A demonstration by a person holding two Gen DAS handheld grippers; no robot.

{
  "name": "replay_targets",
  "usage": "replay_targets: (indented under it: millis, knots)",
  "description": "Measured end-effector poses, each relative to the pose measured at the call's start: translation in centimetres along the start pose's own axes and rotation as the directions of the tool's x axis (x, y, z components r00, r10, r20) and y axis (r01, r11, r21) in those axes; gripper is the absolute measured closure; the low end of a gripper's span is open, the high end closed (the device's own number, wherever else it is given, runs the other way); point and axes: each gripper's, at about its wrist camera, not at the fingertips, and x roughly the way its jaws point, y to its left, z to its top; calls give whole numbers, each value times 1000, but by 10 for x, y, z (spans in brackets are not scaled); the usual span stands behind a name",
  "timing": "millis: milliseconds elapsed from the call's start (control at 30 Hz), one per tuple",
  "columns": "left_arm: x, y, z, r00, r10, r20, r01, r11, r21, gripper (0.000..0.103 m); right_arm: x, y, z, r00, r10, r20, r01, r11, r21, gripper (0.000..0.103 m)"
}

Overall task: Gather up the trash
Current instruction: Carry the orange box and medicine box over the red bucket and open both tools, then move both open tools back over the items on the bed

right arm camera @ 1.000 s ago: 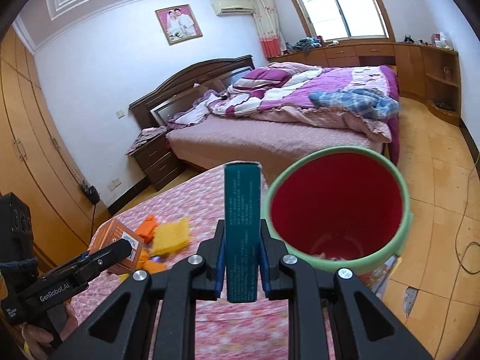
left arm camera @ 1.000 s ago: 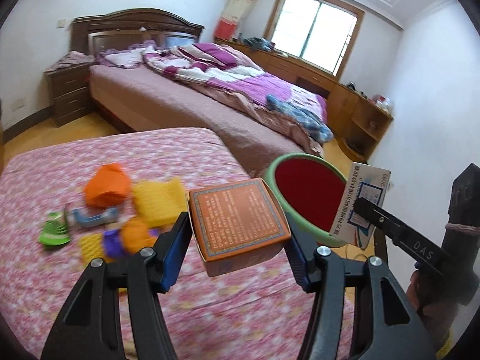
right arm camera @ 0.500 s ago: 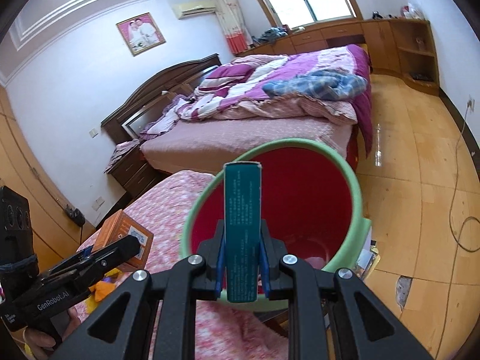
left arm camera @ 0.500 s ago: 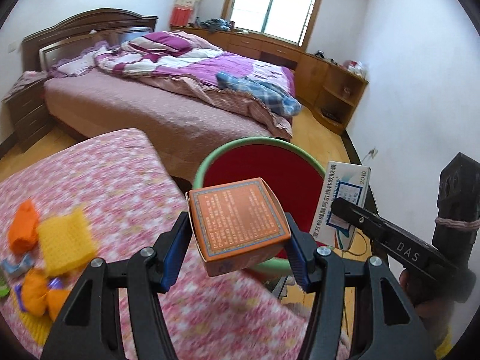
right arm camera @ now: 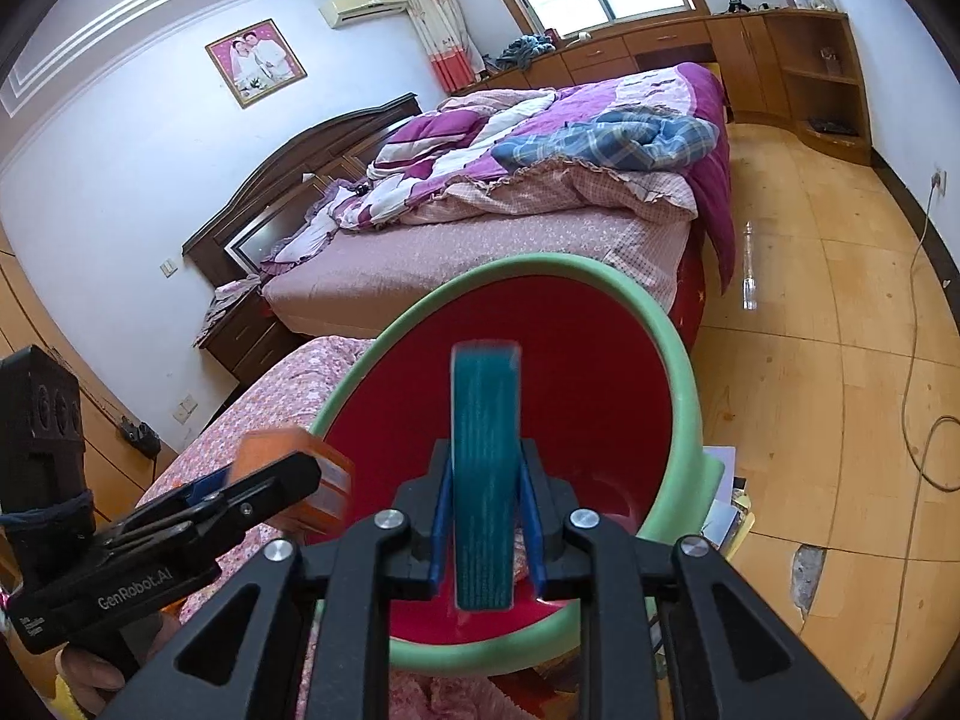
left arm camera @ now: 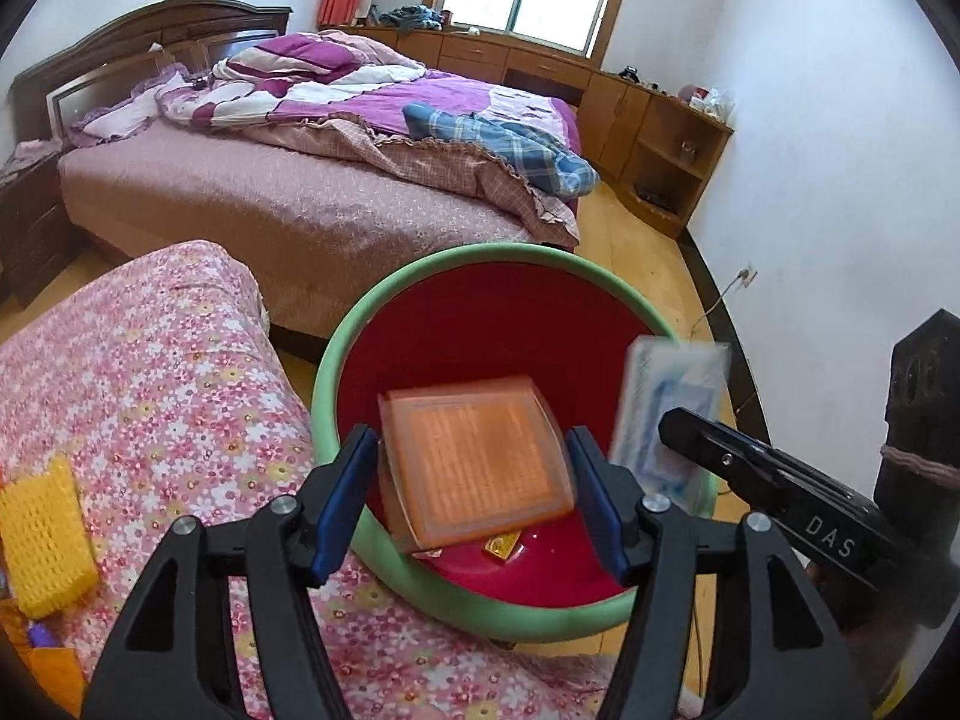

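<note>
At far left, a yellow sponge [left arm camera: 45,531] lay on our flowered table cover [left arm camera: 156,372]. Our left gripper [left arm camera: 471,495] had just been opening; the blurred orange box [left arm camera: 474,459] sat loose between its pads, over the red bin [left arm camera: 480,324]. Our right gripper [right arm camera: 485,525] had also just been opening, the blurred teal box [right arm camera: 483,480] between its parted pads, above the same bin.

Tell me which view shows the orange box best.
The left wrist view: the orange box faces the camera over the red bin, though blurred. The right wrist view shows only a blurred corner behind the other hand-held gripper.
</note>
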Motion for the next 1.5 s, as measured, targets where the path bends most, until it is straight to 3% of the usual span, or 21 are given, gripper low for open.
replay_targets:
  millis: [33, 233, 767, 1067, 1500]
  knots:
    - [0, 1, 0, 1000, 0, 3, 0, 1000, -6, 35, -1, 2, -1, 1000, -2, 4, 2, 1000, -1, 68]
    - [-8, 7, -3, 1000, 3, 15, -3, 998, -56, 34, -7, 1, -3, 1000, 7, 29, -8, 1000, 17, 61]
    - [-80, 27, -23, 999, 14, 52, -6, 990, -142, 34, -37, 37, -13, 999, 41, 31, -40, 999, -11, 50]
    - [-126, 42, -38, 993, 63, 101, -44, 982, -185, 34, -51, 76, -26, 997, 78, 1, -78, 995, -58, 49]
    - [-191, 93, -68, 971, 196, 134, -151, 946, -287, 34, -57, 147, -52, 985, 154, -73, -162, 979, -126, 47]
